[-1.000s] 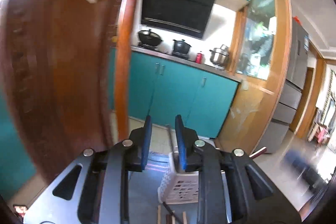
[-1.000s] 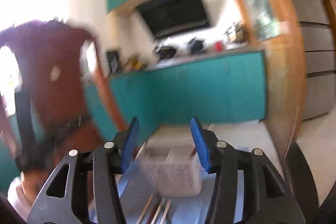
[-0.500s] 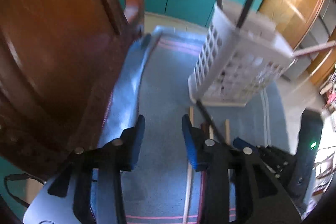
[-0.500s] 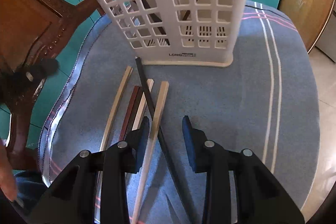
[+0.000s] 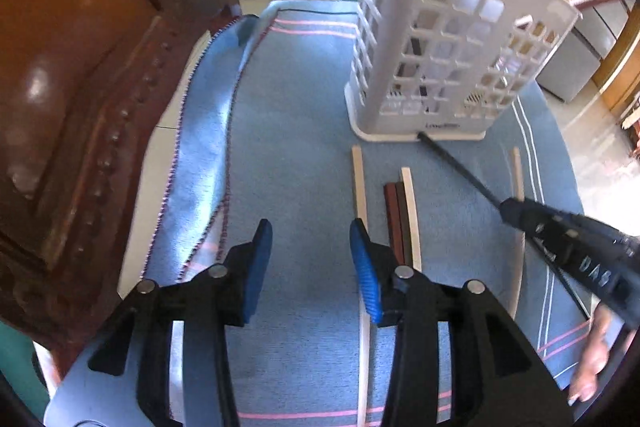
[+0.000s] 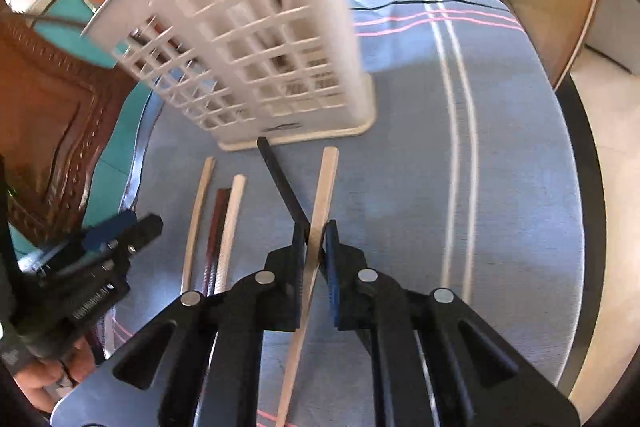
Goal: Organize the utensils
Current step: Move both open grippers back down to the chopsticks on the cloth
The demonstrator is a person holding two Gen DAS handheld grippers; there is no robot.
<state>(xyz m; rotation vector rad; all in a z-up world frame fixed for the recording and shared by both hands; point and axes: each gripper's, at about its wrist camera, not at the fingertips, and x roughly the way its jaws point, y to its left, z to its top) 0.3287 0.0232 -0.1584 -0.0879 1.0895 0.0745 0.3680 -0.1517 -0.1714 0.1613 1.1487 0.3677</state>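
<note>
Chopsticks, long slim sticks of pale wood, dark red-brown wood and black, lie loose on the blue cloth with pink and white stripes that covers the desk, just in front of the white plastic lattice utensil basket. One pale wooden chopstick sits between the pads of the right tool, whose jaws have just been closing and now pinch it about midway; its long axis runs away from the tool toward the basket's foot, the far tip near the base but not touching it. A black chopstick crosses under it at the jaws, its far end touching the basket's base, so it may drag along when the pale one is lifted. The remaining sticks, a pale wooden chopstick on the outside, a dark red-brown pair and another pale one, lie side by side, also pointing at the basket. The left tool hovers over them with its jaws spread, just opened further, and nothing between them; the outer pale stick passes beside its right finger, so this tool is the nearer one. The basket stands straight ahead of both tools, with a few sticks already upright inside, so the right hand's next move looks like a lift and a tilt to vertical.
</note>
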